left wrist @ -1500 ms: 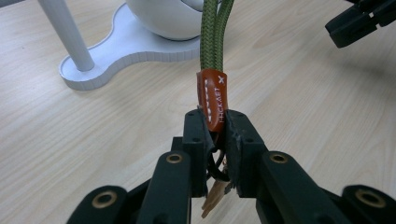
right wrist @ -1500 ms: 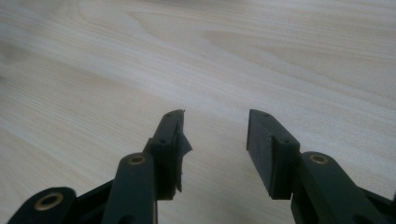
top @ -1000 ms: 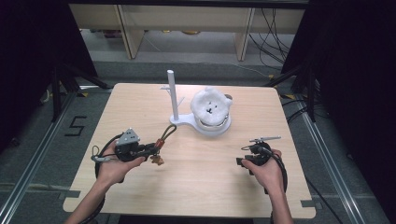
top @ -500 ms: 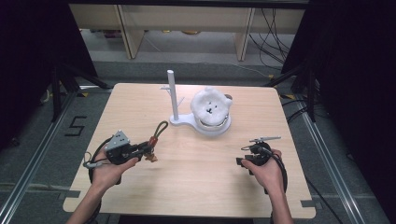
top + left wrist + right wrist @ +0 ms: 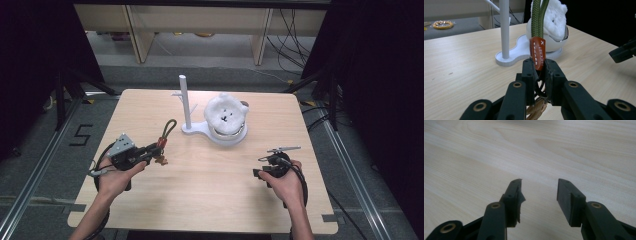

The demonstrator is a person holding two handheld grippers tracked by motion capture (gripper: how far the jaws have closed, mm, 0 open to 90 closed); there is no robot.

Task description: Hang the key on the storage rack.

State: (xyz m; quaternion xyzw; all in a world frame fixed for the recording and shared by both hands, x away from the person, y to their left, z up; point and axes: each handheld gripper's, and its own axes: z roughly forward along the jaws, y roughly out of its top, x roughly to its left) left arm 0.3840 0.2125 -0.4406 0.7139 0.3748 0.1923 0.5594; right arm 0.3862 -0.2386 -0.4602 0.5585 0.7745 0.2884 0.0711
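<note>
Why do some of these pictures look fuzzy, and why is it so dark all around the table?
In the high view, light falls on the table while the room beside it stays black; the picture is soft overall. In the left gripper view, the orange tag on the green cord looks sharp, and the white stand behind is slightly soft. In the right gripper view, the wood's far part blurs.

The high view looks forward and down over the whole table (image 5: 210, 190). The left gripper view sits low, facing the white stand (image 5: 504, 30), shared with the high view. The right gripper view sits close above bare tabletop, apparently angled downward.
</note>
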